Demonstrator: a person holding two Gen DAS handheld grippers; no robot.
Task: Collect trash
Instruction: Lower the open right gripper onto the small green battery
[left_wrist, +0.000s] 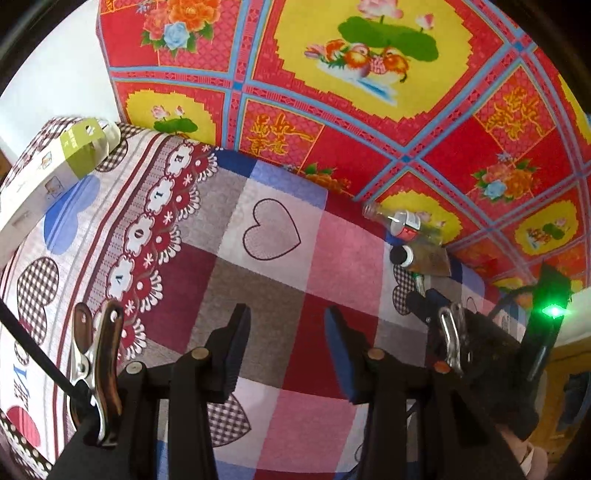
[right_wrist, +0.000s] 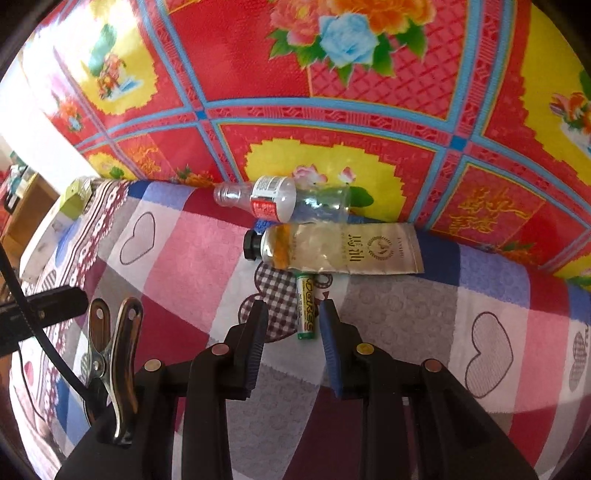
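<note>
A small green-and-yellow battery lies on the patchwork blanket. My right gripper is open around its near end: the right pad is close beside it and the left pad stands well clear. Just beyond lie a gold tube with a black cap and a clear plastic bottle against the red wall cloth. My left gripper hangs open over bare blanket with nothing between its fingers. The bottle and tube show far to its right.
A white-and-green carton rests at the blanket's left end, also visible as the carton. A red flowered cloth rises behind the bed. The right gripper's body fills the left view's right side.
</note>
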